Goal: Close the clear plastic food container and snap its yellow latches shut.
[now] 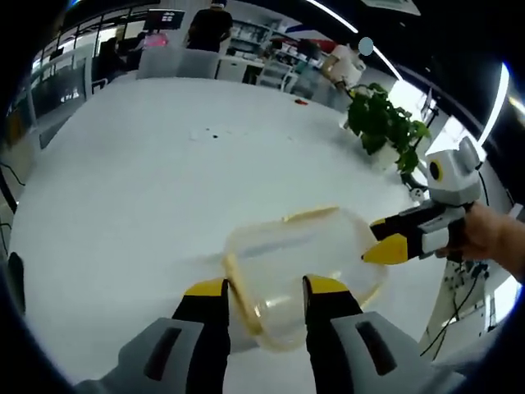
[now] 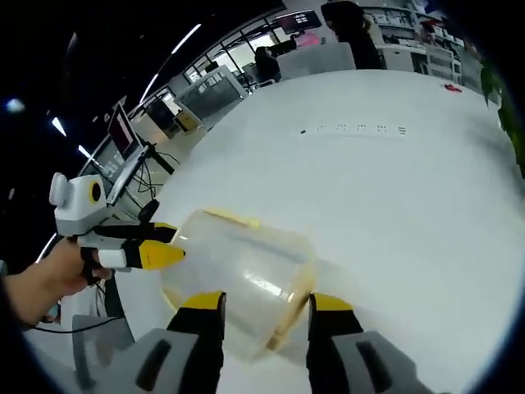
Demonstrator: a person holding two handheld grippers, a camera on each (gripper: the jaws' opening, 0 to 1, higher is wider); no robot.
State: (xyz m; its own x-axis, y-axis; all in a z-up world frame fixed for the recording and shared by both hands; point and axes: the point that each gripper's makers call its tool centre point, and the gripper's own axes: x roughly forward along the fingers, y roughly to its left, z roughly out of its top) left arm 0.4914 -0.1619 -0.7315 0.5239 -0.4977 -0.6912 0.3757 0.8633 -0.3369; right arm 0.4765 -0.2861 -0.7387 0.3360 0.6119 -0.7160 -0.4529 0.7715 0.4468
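Container (image 1: 299,275) sits low centre on the white bench (image 1: 148,189), lid seemingly on. Left gripper (image 1: 264,297) jaws open, straddling its near edge; right gripper (image 2: 267,312) jaws open at the opposite end. Yellow latches (image 1: 310,215) probably not yet snapped.

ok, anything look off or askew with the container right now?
Nothing spilled or broken. The clear container sits between the two claws on the white table, looking empty. The left claw and right claw are open around its ends. A yellow latch shows along its far edge; whether it is snapped can't be told.
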